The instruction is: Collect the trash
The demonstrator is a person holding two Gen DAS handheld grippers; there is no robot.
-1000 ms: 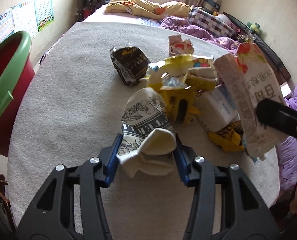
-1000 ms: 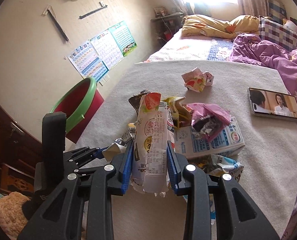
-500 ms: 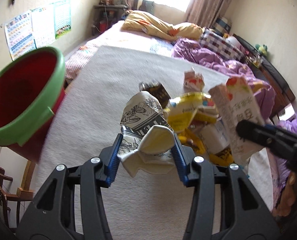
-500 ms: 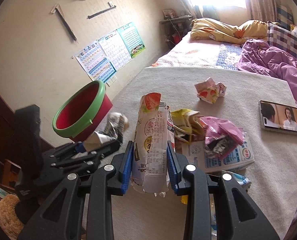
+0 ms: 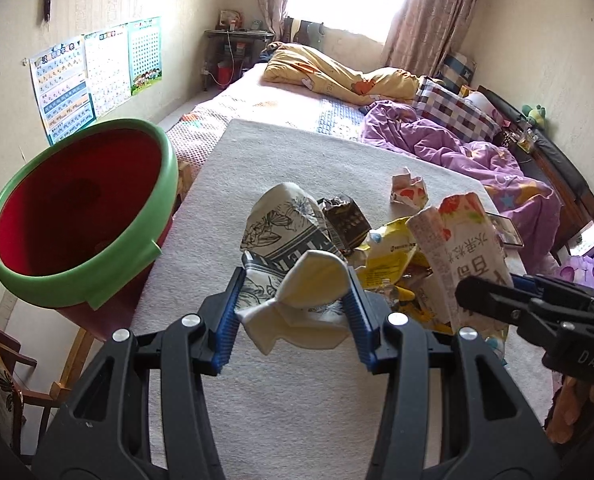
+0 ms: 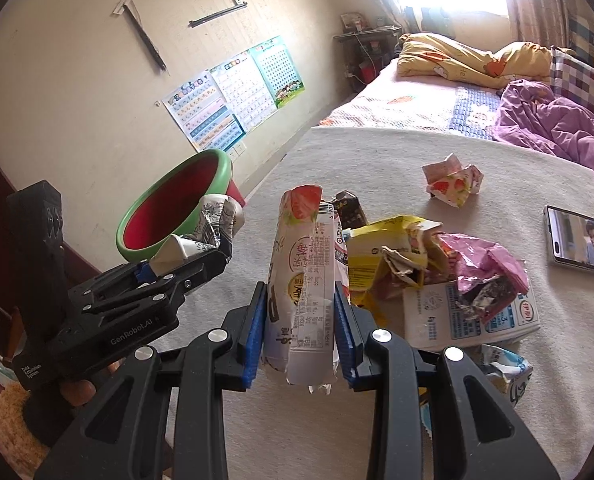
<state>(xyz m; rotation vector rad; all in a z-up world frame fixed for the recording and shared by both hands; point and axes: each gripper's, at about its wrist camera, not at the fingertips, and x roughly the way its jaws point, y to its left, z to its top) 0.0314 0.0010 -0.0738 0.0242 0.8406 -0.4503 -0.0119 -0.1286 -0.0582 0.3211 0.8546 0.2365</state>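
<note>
While both grippers hold trash up off the grey fuzzy table cover (image 5: 297, 420), a few things could go wrong; the left gripper (image 5: 295, 312) is squeezed tight on a crumpled black-and-white printed paper wrapper (image 5: 285, 240) with a cream folded end, and only that soft end sits between the blue pads, so the wrapper could slip out and drop before it gets over the round red bin with the green rim (image 5: 81, 216); the bin looks tipped and stands off the table's left edge, so a drop made too soon could land on the cover or the floor; the right gripper (image 6: 300, 328) is closed on a long white snack wrapper with a strawberry picture (image 6: 305, 280), which stands tall and floppy and could bump the left gripper just beside it; the yellow torn packet (image 6: 385, 256), the pink crinkled bag (image 6: 485, 272), the white and blue milk carton (image 6: 473, 316) and the small crumpled strawberry paper (image 6: 453, 180) lie on the cover, not yet picked up; compared with a second ago, both grippers have lifted higher and swung left, and the bin now looks much bigger and closer in the left view.
</note>
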